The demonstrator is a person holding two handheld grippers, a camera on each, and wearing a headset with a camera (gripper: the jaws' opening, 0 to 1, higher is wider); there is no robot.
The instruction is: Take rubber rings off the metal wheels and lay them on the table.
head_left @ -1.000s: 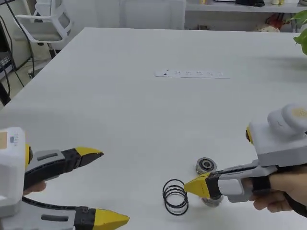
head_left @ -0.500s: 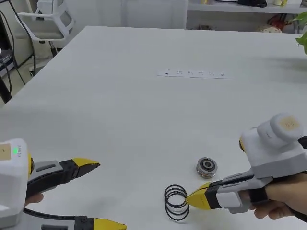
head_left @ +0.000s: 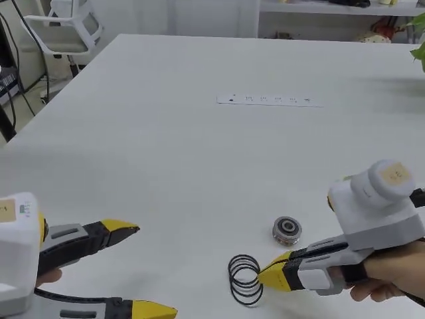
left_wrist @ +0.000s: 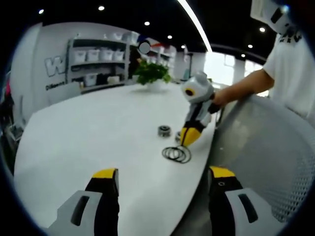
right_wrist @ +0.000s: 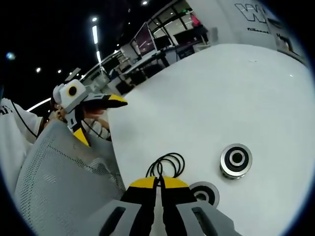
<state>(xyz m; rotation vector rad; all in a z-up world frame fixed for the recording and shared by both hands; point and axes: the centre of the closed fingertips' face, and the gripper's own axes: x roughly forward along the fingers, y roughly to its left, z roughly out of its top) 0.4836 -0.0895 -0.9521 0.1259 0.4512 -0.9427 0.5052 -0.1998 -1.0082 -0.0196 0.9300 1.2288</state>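
Several black rubber rings (head_left: 244, 280) lie in a loose pile near the table's front edge. My right gripper (head_left: 265, 276) is shut, its yellow tips at the pile's right side; whether a ring is pinched I cannot tell. One metal wheel (head_left: 287, 229) lies flat just beyond it. In the right gripper view the rings (right_wrist: 166, 164) spread out from the shut tips (right_wrist: 157, 183), with one wheel (right_wrist: 236, 160) to the right and a second wheel (right_wrist: 204, 192) close beside the jaws. My left gripper (head_left: 139, 269) is open at the lower left, holding nothing.
A flush strip of sockets (head_left: 269, 101) sits mid-table. A white chair (head_left: 60, 33) stands at the far left and a plant (head_left: 418, 46) at the right edge. A grey mesh chair back (left_wrist: 275, 162) is close behind the table's front edge.
My right gripper has drawn back a little toward the front edge, staying shut beside the rings. The wheel that showed under its jaws is now covered. The left gripper has hardly moved.
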